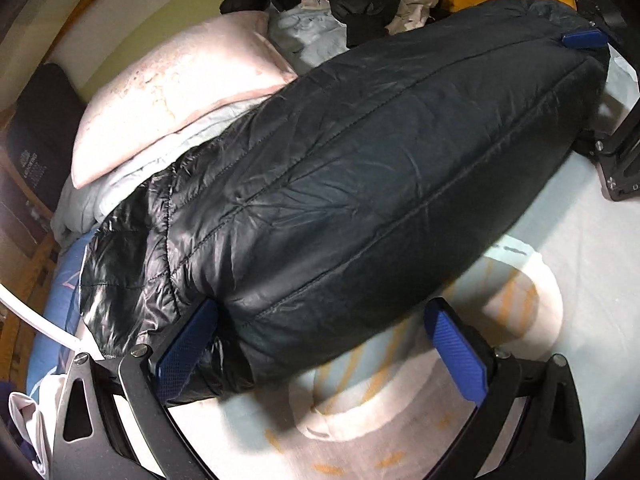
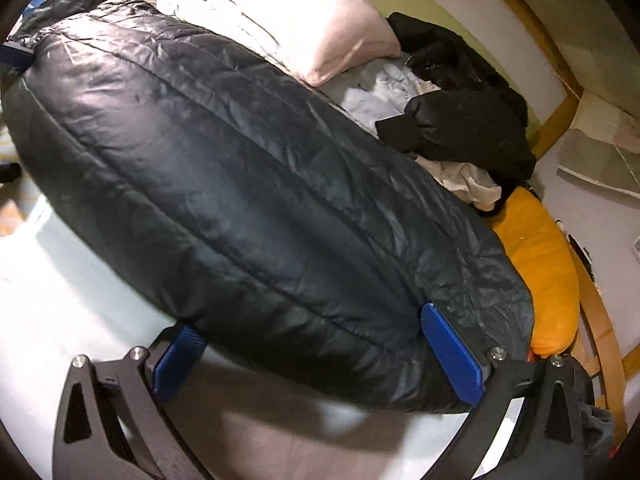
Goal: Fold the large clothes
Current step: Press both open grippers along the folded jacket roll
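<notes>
While both spread claws, left [image 1: 320, 344] and right [image 2: 320, 356], flank the black puffer jacket [image 1: 340, 168], a pale patterned bedsheet [image 1: 560, 240] lies beneath.

Both wrist views look closely down opposite ends of the same puffer jacket [image 1: 340, 184] [image 2: 256, 184].

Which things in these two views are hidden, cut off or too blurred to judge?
- Left wrist view: the left gripper stands open around the jacket, whose bulk hides the left finger's tip; contact is unclear.
- Right wrist view: the same for the right gripper; the jacket covers its left finger.
- Both views: the jacket's underside and sleeves are hidden.
- Left wrist view: the print on the bedsheet is blurred.
</notes>
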